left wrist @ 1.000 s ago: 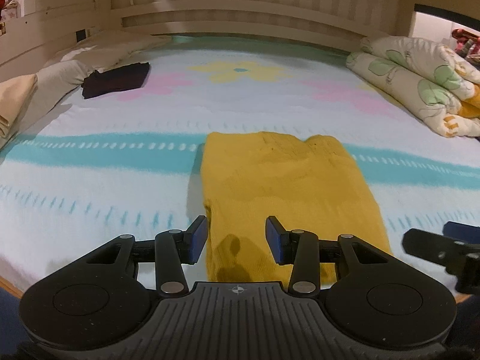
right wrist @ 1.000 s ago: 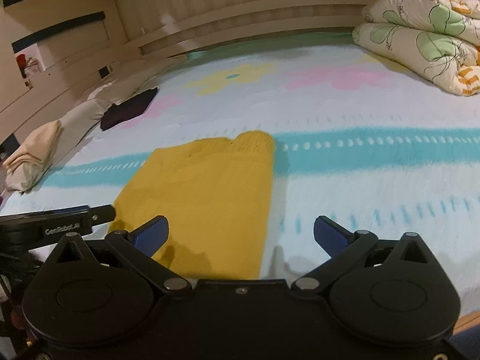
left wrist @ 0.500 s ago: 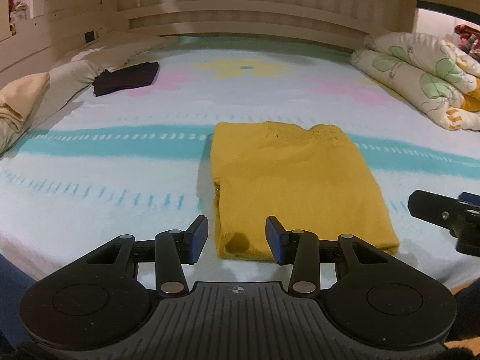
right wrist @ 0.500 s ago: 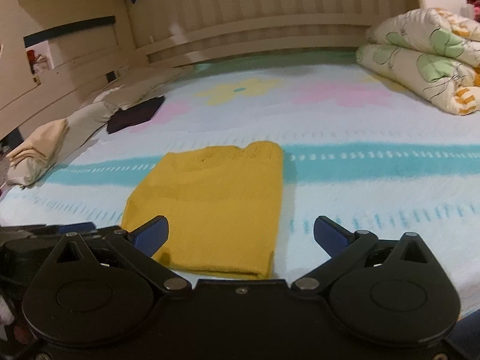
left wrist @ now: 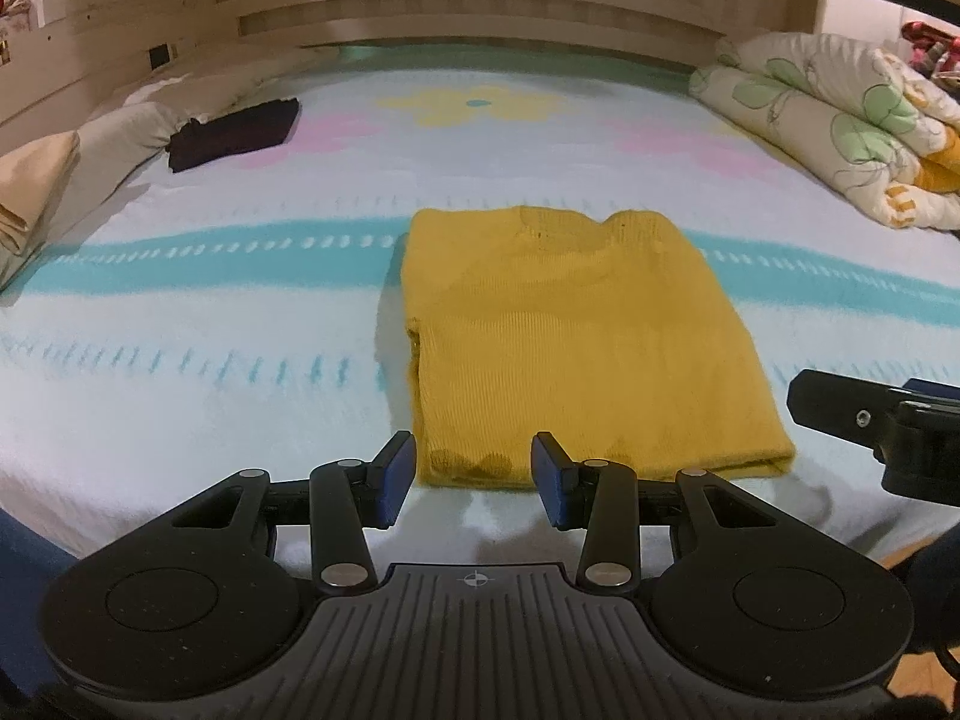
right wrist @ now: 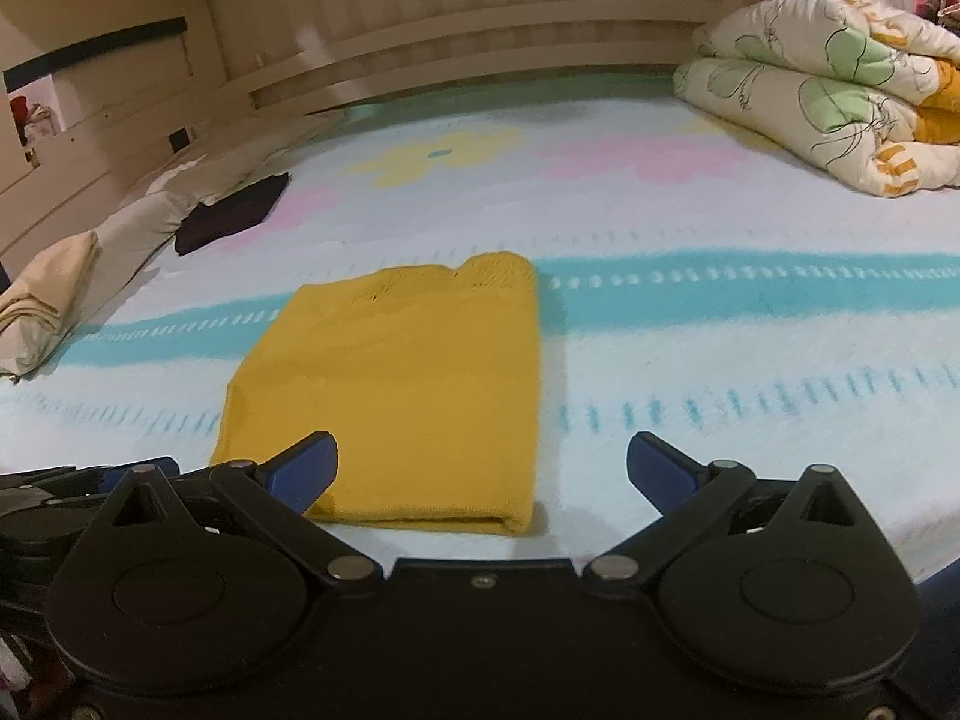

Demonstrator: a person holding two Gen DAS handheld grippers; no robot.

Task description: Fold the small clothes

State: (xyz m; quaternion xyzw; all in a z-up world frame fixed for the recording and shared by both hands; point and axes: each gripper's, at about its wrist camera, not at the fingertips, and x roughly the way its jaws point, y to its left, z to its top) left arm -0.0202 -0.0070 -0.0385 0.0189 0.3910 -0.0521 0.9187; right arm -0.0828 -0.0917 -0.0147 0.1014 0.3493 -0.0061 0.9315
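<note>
1. On the bed (left wrist: 180, 360), near its front edge, lies the mustard-yellow knitted top (left wrist: 570, 348) — flattened into a neat rectangle, neckline at the far end, straddling the turquoise stripe of the pale patterned sheet. I judge it lies this close so that both tools can reach its near hem without stretching.

2. My left gripper (left wrist: 474, 474) hovers just short of the near left corner of the top, jaws released with a moderate gap and nothing between the blue pads. The hem shows through that gap, but I see no contact.

3. My right gripper (right wrist: 483, 468) hangs over the near hem further along, jaws spread wide and holding nothing. In the right wrist view its left pad overlaps the yellow knit, though I cannot tell whether it touches.

4. The two tools sit side by side at the same hem, which I read as either lining up for one more fold away from me or backing off from a finished one — the frames do not settle which.

5. Set well apart at the far left is a dark folded garment (left wrist: 234, 132), beside a beige folded cloth (left wrist: 36, 192); probably a pile of done pieces, kept out of the working area.

6. A rolled floral quilt (right wrist: 828, 114) is pushed to the far right, leaving the middle of the bed free.

7. Writing: none that I can read in either view — only a small crosshair mark on the left tool's body.
</note>
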